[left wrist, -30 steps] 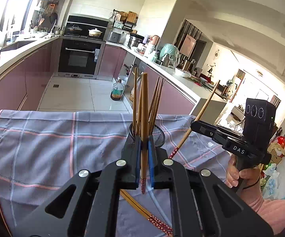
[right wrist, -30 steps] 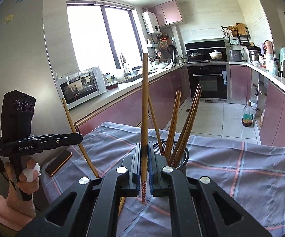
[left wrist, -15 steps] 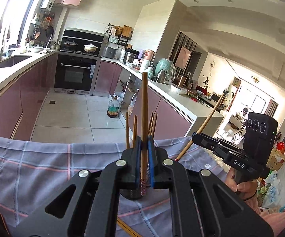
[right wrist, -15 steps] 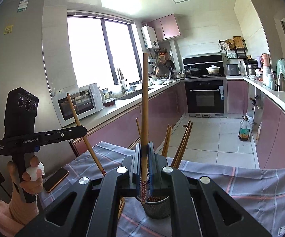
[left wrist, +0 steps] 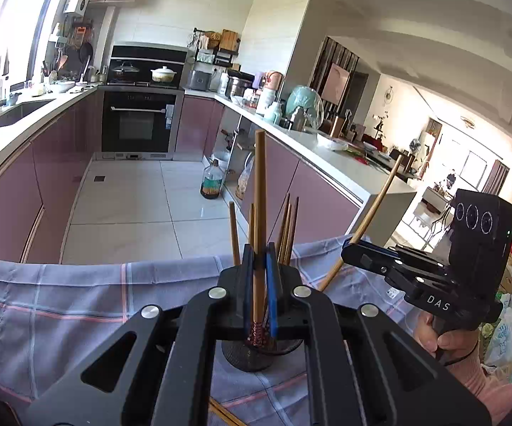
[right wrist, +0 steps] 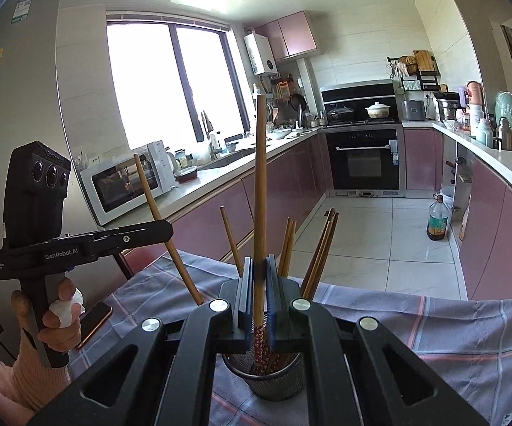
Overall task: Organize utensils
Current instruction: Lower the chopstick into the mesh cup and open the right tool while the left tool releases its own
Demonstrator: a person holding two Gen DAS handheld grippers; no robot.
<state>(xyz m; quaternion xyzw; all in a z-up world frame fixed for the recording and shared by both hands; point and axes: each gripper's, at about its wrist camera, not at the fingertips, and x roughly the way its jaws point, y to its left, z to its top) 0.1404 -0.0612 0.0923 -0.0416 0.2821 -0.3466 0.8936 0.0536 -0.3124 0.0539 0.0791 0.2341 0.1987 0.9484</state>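
Observation:
My left gripper [left wrist: 259, 261] is shut on an upright wooden chopstick [left wrist: 259, 195], whose patterned red end hangs just over the black mesh holder [left wrist: 249, 358]. My right gripper [right wrist: 259, 271] is shut on another upright chopstick [right wrist: 260, 177] above the same holder [right wrist: 273, 380], which has several chopsticks [right wrist: 318, 248] standing in it. In the left wrist view the right gripper [left wrist: 350, 252] is to the right with its slanted chopstick [left wrist: 376, 209]. In the right wrist view the left gripper [right wrist: 167, 229] is to the left, gripping its chopstick [right wrist: 156, 213].
A grey checked cloth [left wrist: 78, 301] covers the table. A loose chopstick [left wrist: 224, 413] lies on it near the bottom edge. A phone [right wrist: 94, 323] lies at the table's left side. Kitchen counters and an oven are beyond.
Both grippers have risen and moved in over the mesh holder with their chopsticks. The holder now sits low and close under the fingers in both views.

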